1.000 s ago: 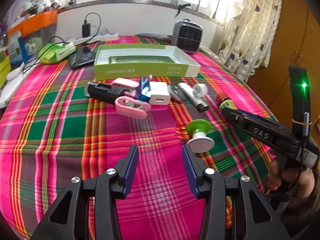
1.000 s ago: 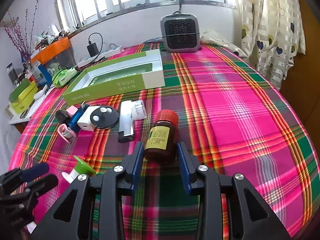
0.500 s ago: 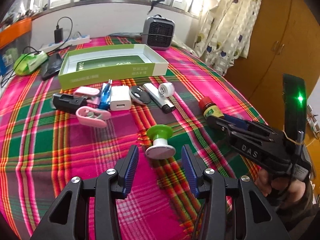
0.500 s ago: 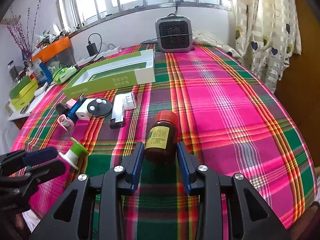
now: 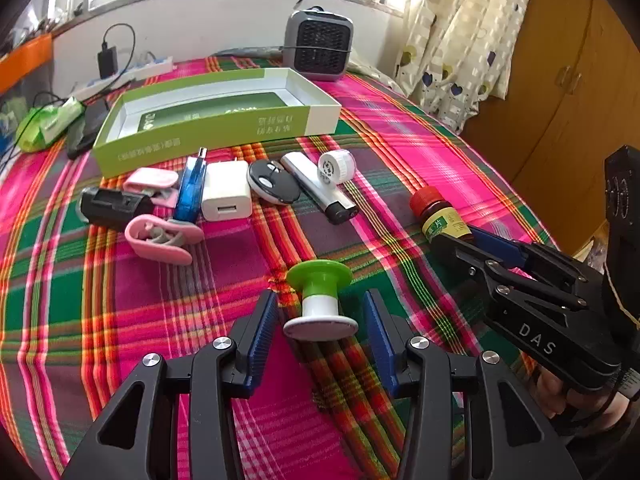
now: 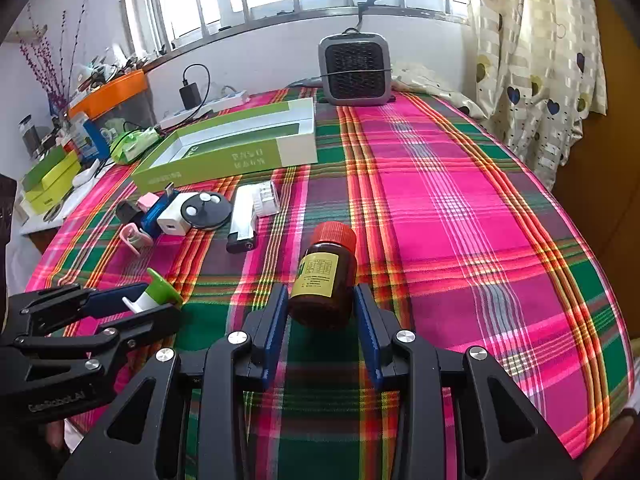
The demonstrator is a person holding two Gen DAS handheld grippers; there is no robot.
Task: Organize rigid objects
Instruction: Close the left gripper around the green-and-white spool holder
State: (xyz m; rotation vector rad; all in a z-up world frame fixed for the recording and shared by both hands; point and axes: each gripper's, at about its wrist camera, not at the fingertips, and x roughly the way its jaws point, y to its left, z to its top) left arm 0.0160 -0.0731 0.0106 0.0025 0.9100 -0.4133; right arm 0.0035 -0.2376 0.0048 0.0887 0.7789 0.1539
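1. Left gripper: jaws open, one on each side of the green-topped spool, clear gaps both sides, no contact seen.
2. Spool lies tipped on the plaid cloth, long axis running away from the jaws, white disc end nearest them, green cap farther. It sits straight ahead between the pads; judged: closing the jaws would pinch the white neck across its axis.
3. Right gripper: jaws closed on the brown bottle with the red cap, pads against both sides of the lower body. Bottle leans away from the camera, cap far end.
4. Can't tell whether the bottle's base rests on the cloth or is lifted; the jaws hide it.
5. Green box, open and empty of loose items, stands well beyond both grippers, behind the row of small things: white charger, lighter, pink clips.
6. Left gripper is nearer the spool; right is already occupied with the bottle. Judged: the box is the likely drop spot, nothing placed yet.
7. Hard to read: bottle label text. The fingers' outer ends are cut off in both wrist views. A hand shows only partly under the right gripper.
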